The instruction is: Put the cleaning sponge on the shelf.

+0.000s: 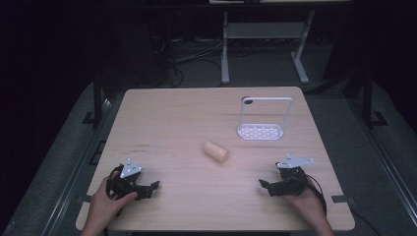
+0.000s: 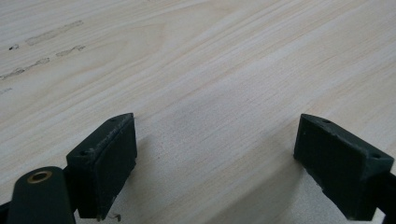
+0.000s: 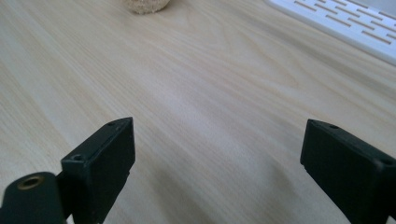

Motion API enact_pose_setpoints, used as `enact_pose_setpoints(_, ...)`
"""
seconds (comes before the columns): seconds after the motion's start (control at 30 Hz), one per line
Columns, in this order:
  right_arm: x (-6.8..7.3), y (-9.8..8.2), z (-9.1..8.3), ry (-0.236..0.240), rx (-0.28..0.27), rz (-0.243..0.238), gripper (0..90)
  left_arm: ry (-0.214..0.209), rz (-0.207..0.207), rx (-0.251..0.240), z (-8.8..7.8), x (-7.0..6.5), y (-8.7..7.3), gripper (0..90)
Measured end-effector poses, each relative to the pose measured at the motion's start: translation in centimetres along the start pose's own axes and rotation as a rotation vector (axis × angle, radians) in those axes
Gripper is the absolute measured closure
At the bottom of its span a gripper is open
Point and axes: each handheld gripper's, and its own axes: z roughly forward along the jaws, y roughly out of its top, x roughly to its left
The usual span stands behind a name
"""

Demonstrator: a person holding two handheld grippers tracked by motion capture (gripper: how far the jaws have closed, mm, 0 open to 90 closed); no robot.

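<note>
You hold the left gripper (image 1: 149, 189) and the right gripper (image 1: 266, 185) low over the table (image 1: 167, 118), both released and empty; a bread roll (image 1: 216, 151) lies between them, near the white rack (image 1: 260, 131).

I was working in what looked like a dim lab or test room, a bare light-wood table (image 1: 162, 118) on grey flooring, cables (image 1: 189, 56) strewn behind, a white metal bench frame (image 1: 265, 34) beyond, dark surroundings.
</note>
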Motion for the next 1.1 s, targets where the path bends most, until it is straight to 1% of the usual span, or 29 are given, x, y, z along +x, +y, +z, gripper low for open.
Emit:
enact_pose_setpoints(0.2, 0.0, 0.8, 0.1, 0.008, -0.005, -0.004, 9.9, 0.000, 0.000, 0.000, 0.0, 0.0, 0.0, 12.7)
enact_pose_setpoints(0.3, 0.1, 1.1, 0.3, 0.009, -0.010, -0.020, 9.8, 0.000, 0.000, 0.001, 0.0, 0.0, 0.0, 12.7)
enact_pose_setpoints(0.43, 0.1, 1.7, 0.4, 0.016, -0.015, -0.029, 9.9, 0.000, 0.000, 0.000, 0.0, 0.0, 0.0, 12.7)
enact_pose_setpoints(0.57, 0.1, 2.2, 0.5, 0.021, -0.024, -0.026, 9.9, -0.001, 0.000, 0.001, 0.0, 0.0, 0.0, 12.7)
enact_pose_setpoints(0.63, 0.1, 2.7, 0.6, 0.030, -0.028, -0.032, 10.0, 0.000, 0.000, 0.000, 0.0, 0.0, 0.0, 12.7)
enact_pose_setpoints(0.8, 0.0, 3.4, 0.8, 0.042, -0.034, -0.036, 10.0, 0.000, -0.001, 0.000, 0.0, 0.0, 0.0, 12.7)
enact_pose_setpoints(0.87, 0.1, 3.6, 1.0, 0.050, -0.037, -0.030, 10.0, 0.000, 0.000, -0.001, 0.0, 0.0, 0.0, 12.7)
enact_pose_setpoints(0.9, 0.1, 3.6, 1.0, 0.050, -0.037, -0.030, 10.0, 0.000, 0.000, -0.001, 0.0, 0.0, 0.0, 12.7)
enact_pose_setpoints(0.93, 0.1, 3.8, 1.1, 0.048, -0.036, -0.039, 10.0, 0.000, 0.000, -0.001, 0.0, 0.0, 0.0, 12.7)
enact_pose_setpoints(1.1, 0.1, 4.3, 1.3, 0.047, -0.037, -0.042, 10.0, 0.000, -0.001, -0.001, 0.0, 0.0, 0.0, 12.7)
